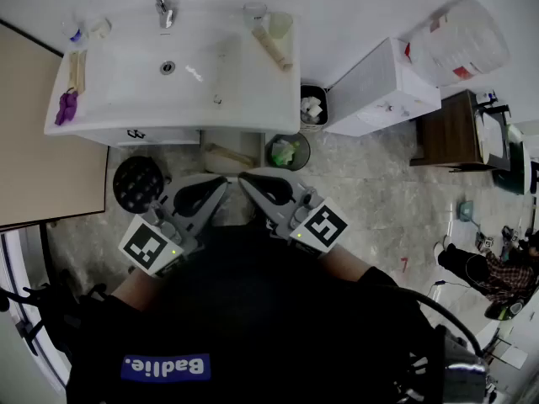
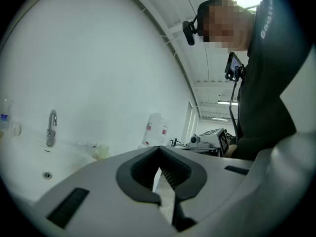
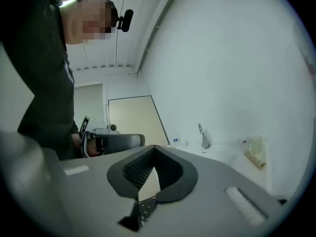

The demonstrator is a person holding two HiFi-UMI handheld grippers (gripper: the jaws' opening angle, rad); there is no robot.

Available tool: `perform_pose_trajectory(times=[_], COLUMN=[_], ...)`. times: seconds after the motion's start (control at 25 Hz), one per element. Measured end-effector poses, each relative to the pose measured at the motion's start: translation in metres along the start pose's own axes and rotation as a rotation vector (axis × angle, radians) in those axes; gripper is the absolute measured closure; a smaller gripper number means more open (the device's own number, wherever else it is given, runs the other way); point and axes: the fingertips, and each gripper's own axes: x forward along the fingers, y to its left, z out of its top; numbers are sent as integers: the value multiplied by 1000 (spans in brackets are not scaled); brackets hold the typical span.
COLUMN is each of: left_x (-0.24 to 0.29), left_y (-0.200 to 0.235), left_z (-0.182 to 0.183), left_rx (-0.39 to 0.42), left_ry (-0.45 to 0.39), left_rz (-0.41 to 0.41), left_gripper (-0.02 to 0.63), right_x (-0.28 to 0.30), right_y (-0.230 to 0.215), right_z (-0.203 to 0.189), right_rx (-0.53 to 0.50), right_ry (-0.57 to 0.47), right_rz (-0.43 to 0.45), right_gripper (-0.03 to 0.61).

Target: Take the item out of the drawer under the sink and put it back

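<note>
The jaws of the left gripper (image 2: pixel 159 149) are seen pressed together with nothing between them, and those of the right gripper (image 3: pixel 152 151) are likewise clenched and empty. Both are held level near the body, short of the sink (image 1: pixel 253 99). The drawer front (image 1: pixel 139 133) below appears closed and the item is found in no view, so the task is judged either unbegun or finished. Only the head view shows that front; the gripper views give just tap (image 2: pixel 51 127) and basin top.

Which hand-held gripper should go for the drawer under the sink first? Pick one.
Left, marginally. Both are shut and empty, but the left hand-held gripper sits nearer the middle of the sink front; the right hand-held gripper is further right.
</note>
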Motion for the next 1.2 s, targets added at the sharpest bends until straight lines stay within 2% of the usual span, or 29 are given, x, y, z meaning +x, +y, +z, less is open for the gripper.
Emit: perform_pose_trajectory(times=[0.6,1.2], left_x=[-6,-14], left_y=[-2,5], left_z=[-4,-13], left_rx=[-6,-19], left_ry=[-3,-11], left_rz=[8,50], left_gripper=[609,609], right_x=[0,10], right_y=[0,-11], right_z=[-6,-28], right_rx=[-7,-45], right_ry=[8,81], right_rz=[-19,-24], right_gripper=[577,577])
